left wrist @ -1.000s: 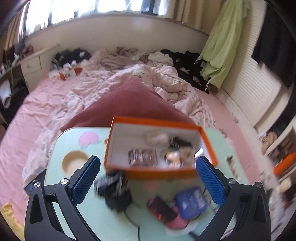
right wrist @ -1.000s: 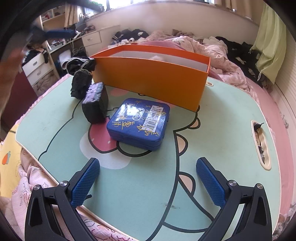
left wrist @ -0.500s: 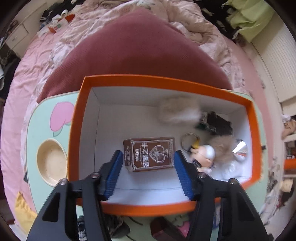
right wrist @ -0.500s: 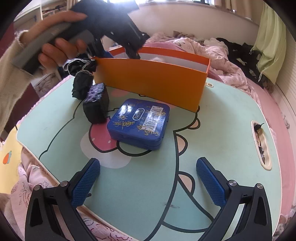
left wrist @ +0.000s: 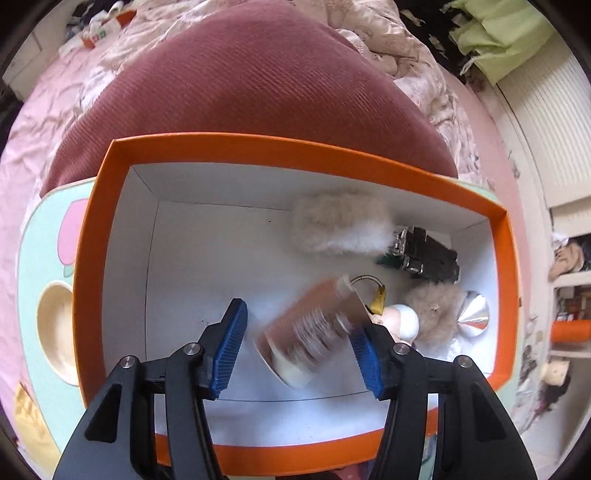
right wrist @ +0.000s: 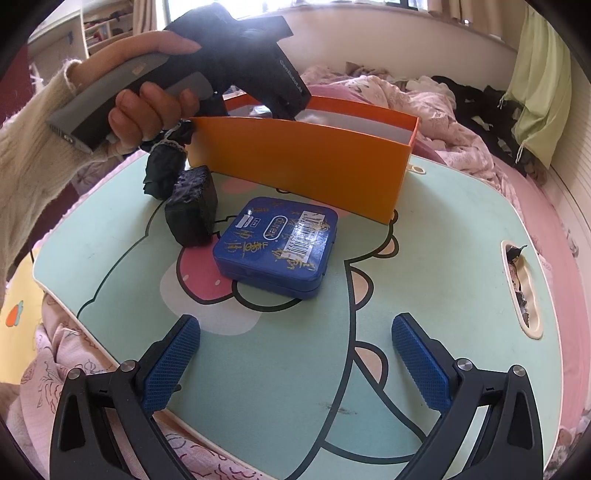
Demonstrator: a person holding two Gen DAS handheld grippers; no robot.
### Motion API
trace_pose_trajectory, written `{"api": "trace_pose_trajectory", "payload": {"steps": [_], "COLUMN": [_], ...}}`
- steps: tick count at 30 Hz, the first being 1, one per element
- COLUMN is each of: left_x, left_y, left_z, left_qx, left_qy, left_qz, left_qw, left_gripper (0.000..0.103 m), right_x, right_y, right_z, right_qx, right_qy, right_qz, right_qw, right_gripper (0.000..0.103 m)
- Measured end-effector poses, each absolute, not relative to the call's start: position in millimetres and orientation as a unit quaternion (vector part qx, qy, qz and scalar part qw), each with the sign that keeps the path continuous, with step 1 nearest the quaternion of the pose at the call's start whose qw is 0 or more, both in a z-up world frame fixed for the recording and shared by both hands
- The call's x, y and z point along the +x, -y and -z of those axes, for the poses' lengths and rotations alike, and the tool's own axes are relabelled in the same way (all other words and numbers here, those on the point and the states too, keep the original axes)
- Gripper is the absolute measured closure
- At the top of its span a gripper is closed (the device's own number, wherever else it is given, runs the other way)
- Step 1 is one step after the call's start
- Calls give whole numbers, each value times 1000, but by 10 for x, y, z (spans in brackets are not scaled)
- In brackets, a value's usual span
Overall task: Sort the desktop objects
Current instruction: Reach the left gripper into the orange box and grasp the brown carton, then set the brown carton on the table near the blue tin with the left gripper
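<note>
Box (left wrist: 110, 236) interior only from left — brown packet (left wrist: 314, 328) blurred, left hand-held gripper (left wrist: 299, 350) half-open, unclamped

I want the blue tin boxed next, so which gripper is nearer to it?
Right. The right gripper hovers open over the table just in front of the blue tin. The left gripper is down inside the orange box, behind the tin.

This is a lived-in bedroom in a home. A bed (right wrist: 546, 206) with a pink sheet and a rumpled floral duvet (right wrist: 399, 92) fills most of the room, with dark clothes (right wrist: 476, 99) strewn over it and a maroon pillow (left wrist: 243, 85). A cartoon-printed lap counter (right wrist: 443, 236) stands on the bed below a window sill (right wrist: 369, 26), with shelves (right wrist: 99, 33) behind.
</note>
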State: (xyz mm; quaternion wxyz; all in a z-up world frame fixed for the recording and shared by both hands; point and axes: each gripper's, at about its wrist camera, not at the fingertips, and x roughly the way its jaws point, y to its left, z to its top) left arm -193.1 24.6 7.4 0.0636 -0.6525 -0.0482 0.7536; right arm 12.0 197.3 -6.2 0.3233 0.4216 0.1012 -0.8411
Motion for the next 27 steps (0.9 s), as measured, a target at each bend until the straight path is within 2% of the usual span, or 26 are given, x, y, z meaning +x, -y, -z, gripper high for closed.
{"api": "trace_pose_trajectory", "payload": {"steps": [2, 7, 11, 14, 17, 20, 25, 27], "left_x": [-1913, -1868, -1553, -1134, -722, -393, -212, -149], "left_y": [-277, -53, 138, 183, 164, 167, 130, 211], "left_z": [-94, -263, -753, -1034, -959, -664, -361, -358], "left_qx": [-644, -606, -546, -504, -495, -507, -484, -466], "left_qy": [18, 71, 116, 114, 95, 92, 74, 89], "left_qz": [-764, -788, -820, -843, -853, -848, -866, -877], "left_qw": [48, 84, 128, 149, 133, 126, 103, 83], "left_gripper": [59, 59, 59, 58, 58, 58, 57, 45], "right_x": [120, 122, 123, 122, 122, 121, 121, 120], "right_y": [-1973, -1969, -1964, -1972, -1975, -1975, -1985, -1984], "right_z": [63, 64, 65, 65, 65, 64, 60, 62], "right_qx": [422, 421, 421, 421, 421, 422, 423, 423], "right_qy": [-101, -100, -100, -100, -100, -100, -101, -101], "right_qz": [841, 841, 841, 841, 841, 841, 841, 841], "right_qw": [324, 324, 324, 324, 324, 324, 322, 322], "right_gripper": [0, 0, 0, 0, 0, 0, 0, 0]}}
